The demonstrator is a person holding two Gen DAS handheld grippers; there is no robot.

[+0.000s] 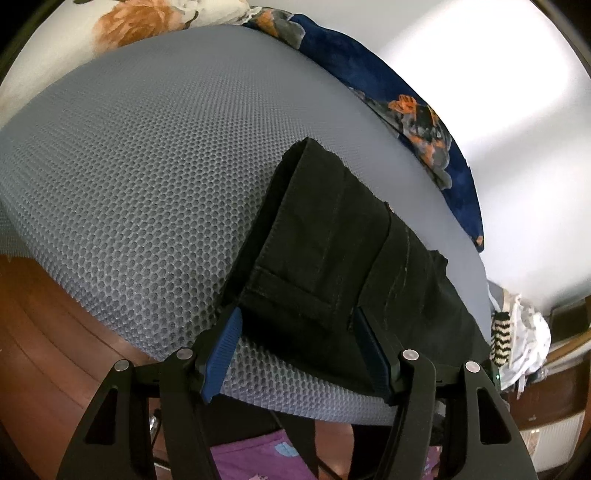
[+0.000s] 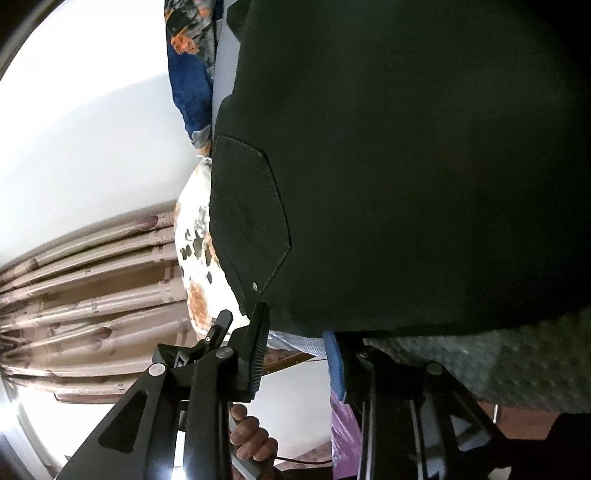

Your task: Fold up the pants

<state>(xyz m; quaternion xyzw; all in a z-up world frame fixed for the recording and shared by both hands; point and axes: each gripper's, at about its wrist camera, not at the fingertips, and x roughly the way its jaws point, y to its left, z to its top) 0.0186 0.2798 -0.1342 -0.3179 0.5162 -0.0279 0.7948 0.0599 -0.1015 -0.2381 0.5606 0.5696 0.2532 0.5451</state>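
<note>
Over the near edge of the grey mesh mattress (image 1: 140, 177), we see the left gripper (image 1: 295, 332) levelled at the folded end of the black pants (image 1: 332, 251). Its two blue-padded fingers (image 1: 223, 354) stand wide apart, one on each side of the cloth's nearest corner; we cannot tell whether either pad touches the fabric.

From the right wrist view, the right gripper (image 2: 295, 332) is rolled sideways, so that the wall and the beige curtain (image 2: 92, 266) run tilted across the frame. Its fingers also stand wide, with the hem of the pants (image 2: 406, 147) at their tips. The far blue pad (image 2: 334, 365) sits just below the cloth edge; contact cannot be confirmed. A hand (image 2: 251, 439) shows below this gripper, wrapped around a dark handle.

The pants lie on the mattress toward its right side, with one back pocket (image 2: 247, 214) facing the right camera. No container appears in either view.

Beyond the pants, a navy floral cloth (image 1: 406, 122) lines the far edge of the mattress, and a white floral pillow (image 1: 147, 22) lies at the far end. The pants fill most of the right view and are too dark to show their folds there. The striped and white items (image 1: 517, 339) at the far right are too small to identify.
</note>
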